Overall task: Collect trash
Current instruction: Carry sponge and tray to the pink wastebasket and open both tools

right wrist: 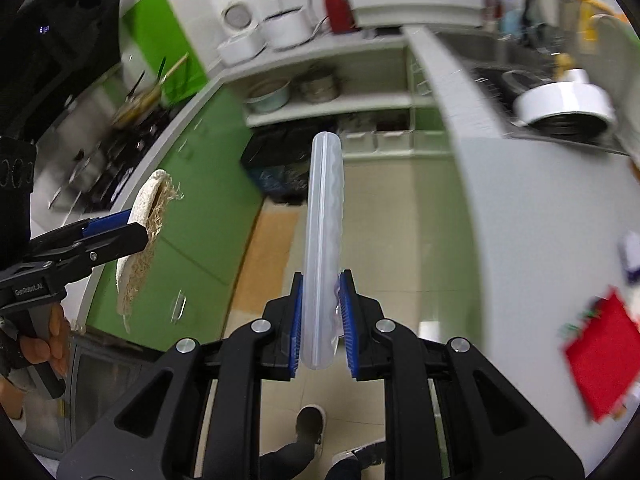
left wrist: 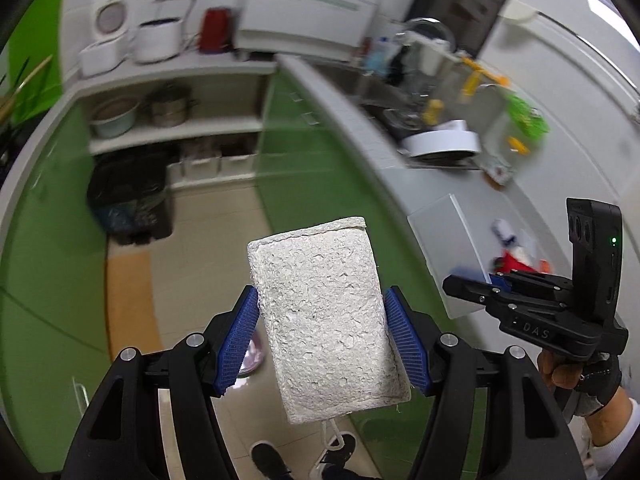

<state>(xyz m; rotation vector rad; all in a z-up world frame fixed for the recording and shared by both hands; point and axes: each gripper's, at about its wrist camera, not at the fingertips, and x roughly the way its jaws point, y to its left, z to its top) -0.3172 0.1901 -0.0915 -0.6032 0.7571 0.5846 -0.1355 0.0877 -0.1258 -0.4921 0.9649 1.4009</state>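
My left gripper is shut on a white, rough fibrous block, with a blue pad pressed on each side. It hangs over the floor. In the right wrist view that block shows edge-on at the left with frayed fibres, held by the left gripper. My right gripper is shut on a translucent plastic container that stands edge-on between its pads. From the left wrist view the container is a flat pale box in the right gripper. A black-bagged trash bin stands on the floor ahead.
Green cabinets line both sides of a narrow tiled floor. The grey counter on the right carries a red packet and other scraps. A white round dish lies by the sink. Pots stand on open shelves. The person's shoes are below.
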